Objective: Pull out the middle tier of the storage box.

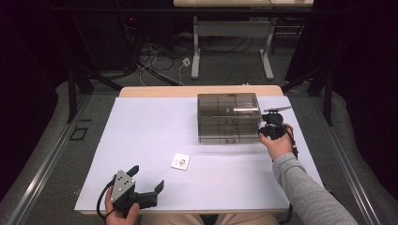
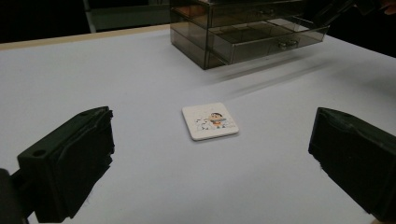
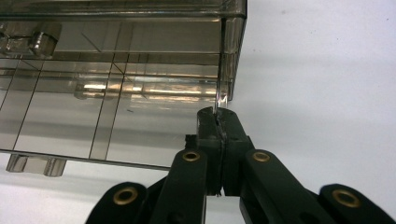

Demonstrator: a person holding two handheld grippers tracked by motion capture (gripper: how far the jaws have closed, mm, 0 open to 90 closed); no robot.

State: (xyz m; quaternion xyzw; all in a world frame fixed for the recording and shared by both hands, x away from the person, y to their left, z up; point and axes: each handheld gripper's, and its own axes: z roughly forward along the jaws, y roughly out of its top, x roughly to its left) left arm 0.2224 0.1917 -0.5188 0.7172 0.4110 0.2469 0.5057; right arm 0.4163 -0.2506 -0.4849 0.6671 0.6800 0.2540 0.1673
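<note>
A smoky clear drawer box (image 1: pixel 228 110) stands at the back right of the white table (image 1: pixel 141 140). In the left gripper view one lower drawer (image 2: pixel 271 39) sticks out from its front. My right gripper (image 1: pixel 263 133) is at the box's right front corner. Its jaws are shut, pinching the thin clear edge of the drawer box (image 3: pixel 116 93) between the tips of the right gripper (image 3: pixel 217 116). A small white square tile (image 1: pixel 180 161) with a cartoon picture lies flat mid-table. My left gripper (image 1: pixel 148 176) is open near the front edge, apart from the tile (image 2: pixel 209 121), which lies ahead of the left gripper (image 2: pixel 210 158).
Bare white table surface spreads left of the box and around the tile. Beyond the table's far edge are a desk frame (image 1: pixel 232 47) and loose cables (image 1: pixel 159 61) on the floor. A grey-sleeved forearm (image 1: pixel 305 187) crosses the front right corner.
</note>
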